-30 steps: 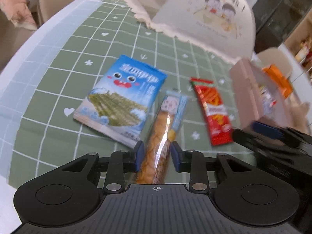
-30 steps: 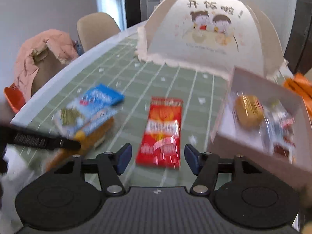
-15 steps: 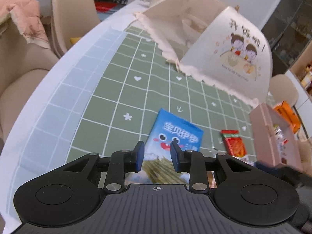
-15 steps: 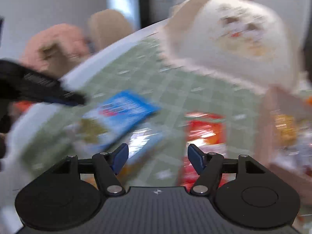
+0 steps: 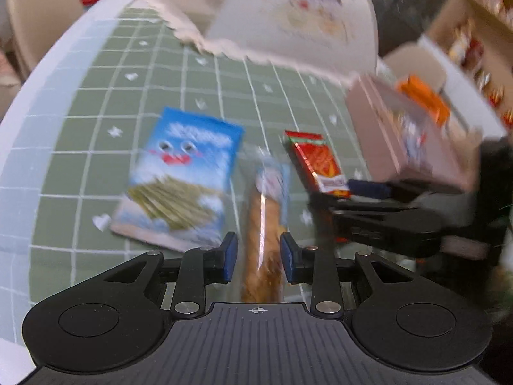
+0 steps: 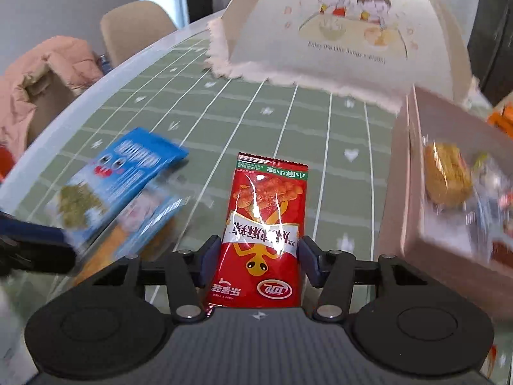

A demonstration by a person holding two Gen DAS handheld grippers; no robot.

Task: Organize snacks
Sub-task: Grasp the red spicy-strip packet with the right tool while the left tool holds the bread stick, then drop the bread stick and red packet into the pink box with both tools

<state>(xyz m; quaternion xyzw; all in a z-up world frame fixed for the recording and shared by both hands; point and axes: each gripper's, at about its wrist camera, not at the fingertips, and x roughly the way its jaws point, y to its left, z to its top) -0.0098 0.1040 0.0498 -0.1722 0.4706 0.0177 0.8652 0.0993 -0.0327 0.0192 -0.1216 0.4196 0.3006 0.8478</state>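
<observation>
We look from each wrist down along the fingers at a green checked tablecloth point(image 5: 96, 166) — both views sit close and tilt steeply. They share the blue seaweed packet point(image 5: 182, 176) point(image 6: 118, 179), the red foil packet point(image 5: 317, 163) point(image 6: 266, 221) and the white domed food cover point(image 5: 288, 16) point(image 6: 336, 32).

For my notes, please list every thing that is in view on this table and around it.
red packet: 1, red, table middle, between the right jaws
blue packet: 1, blue, left of it
wrapped pastry: 1, golden, clear wrap, between the left jaws
box: 1, pink, right side, snacks inside
food cover: 1, cream, far end
tablecloth: 1, green checked
chair: 1, beige, far left
jacket: 1, pink, left
left gripper: 1, black, jaws open around pastry
right gripper: 1, black, jaws have just been closing, pressing red packet
</observation>
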